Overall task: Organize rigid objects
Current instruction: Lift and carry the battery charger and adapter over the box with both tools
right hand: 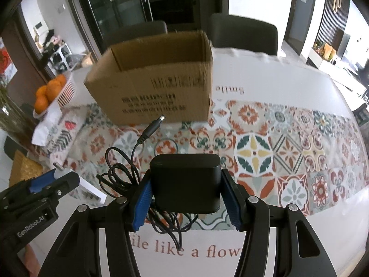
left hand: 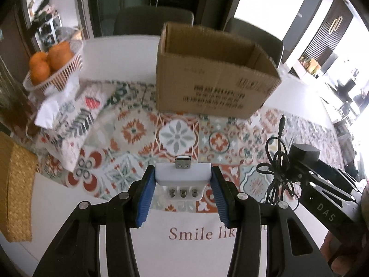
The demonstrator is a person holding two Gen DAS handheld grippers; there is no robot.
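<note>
The left gripper (left hand: 183,177) clamped a white USB charger (left hand: 183,172), the right gripper (right hand: 185,189) a black power adapter (right hand: 185,182) whose underside was hidden.

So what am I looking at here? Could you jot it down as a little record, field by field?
Setting: white table with a patterned tile runner
Left gripper: shut on a white USB adapter
Right gripper: shut on a black power adapter, its cable dangling loose
Container: open cardboard box straight ahead, inside not visible
Also there: basket of oranges far left
</note>
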